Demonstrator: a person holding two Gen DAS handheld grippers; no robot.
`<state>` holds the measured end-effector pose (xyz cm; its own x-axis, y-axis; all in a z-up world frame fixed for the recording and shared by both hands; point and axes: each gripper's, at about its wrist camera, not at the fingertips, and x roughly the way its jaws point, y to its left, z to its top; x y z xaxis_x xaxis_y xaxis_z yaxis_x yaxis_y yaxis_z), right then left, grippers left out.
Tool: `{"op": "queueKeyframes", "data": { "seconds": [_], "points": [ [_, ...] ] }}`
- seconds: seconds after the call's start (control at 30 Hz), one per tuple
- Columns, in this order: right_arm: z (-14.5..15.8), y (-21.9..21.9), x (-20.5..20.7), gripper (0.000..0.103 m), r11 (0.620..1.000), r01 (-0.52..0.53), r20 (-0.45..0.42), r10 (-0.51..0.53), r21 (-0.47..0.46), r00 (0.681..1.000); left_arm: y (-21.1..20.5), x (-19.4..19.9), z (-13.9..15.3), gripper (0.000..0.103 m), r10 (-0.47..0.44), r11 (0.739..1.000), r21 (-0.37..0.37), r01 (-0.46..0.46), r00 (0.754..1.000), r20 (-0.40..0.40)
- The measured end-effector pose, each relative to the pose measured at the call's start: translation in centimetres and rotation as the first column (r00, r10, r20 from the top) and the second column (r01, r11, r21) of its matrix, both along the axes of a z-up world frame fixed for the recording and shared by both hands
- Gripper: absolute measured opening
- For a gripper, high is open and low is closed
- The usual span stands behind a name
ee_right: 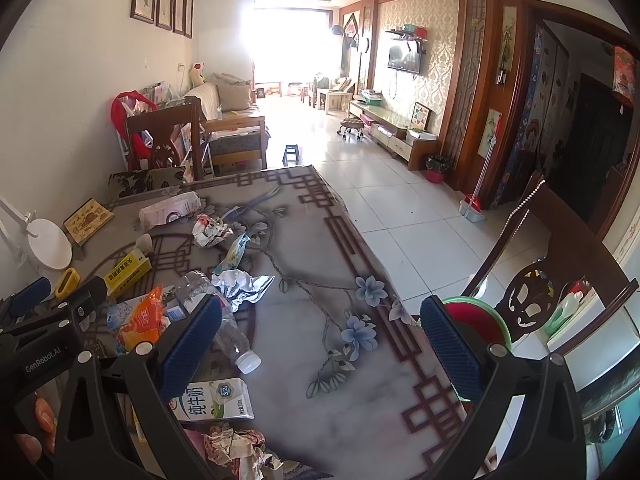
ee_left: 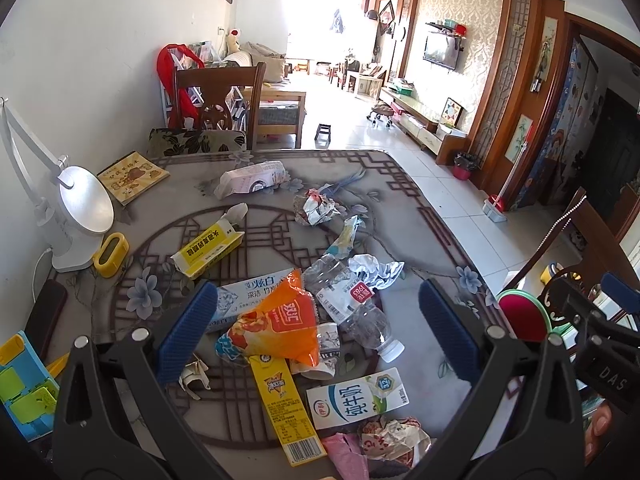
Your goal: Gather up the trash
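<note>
Both hand-held grippers, left (ee_left: 316, 334) and right (ee_right: 320, 342), gape empty over the littered table (ee_right: 304, 280).

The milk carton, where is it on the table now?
The milk carton lies flat at the table's near edge, between the clear plastic bottle and crumpled paper, left in the right wrist view.

a table (ee_left: 420, 208) filled the lower half of the left wrist frame, with a chair (ee_left: 218, 108) behind its far edge. a lamp (ee_left: 80, 208) stood at the left edge, a book (ee_left: 134, 176) above and right of it. at centre a snack bag (ee_left: 280, 316) lay on a toothpaste box (ee_left: 256, 292), a plastic bottle (ee_left: 356, 312) just right of it. a milk carton (ee_left: 356, 400) lay below them.
</note>
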<state>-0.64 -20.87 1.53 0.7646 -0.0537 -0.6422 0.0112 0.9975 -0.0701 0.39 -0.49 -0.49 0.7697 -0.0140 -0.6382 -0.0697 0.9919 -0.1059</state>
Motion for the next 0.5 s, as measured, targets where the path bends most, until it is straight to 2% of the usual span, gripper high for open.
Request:
{"op": "queueKeyframes", "data": {
  "seconds": [0.5],
  "points": [
    [-0.28,-0.13,0.00,0.096,1.000,0.000,-0.012,0.000,0.002,1.000,-0.21,-0.19,-0.30,0.099,-0.002,1.000,0.002,0.002,1.000,-0.003]
  ]
}}
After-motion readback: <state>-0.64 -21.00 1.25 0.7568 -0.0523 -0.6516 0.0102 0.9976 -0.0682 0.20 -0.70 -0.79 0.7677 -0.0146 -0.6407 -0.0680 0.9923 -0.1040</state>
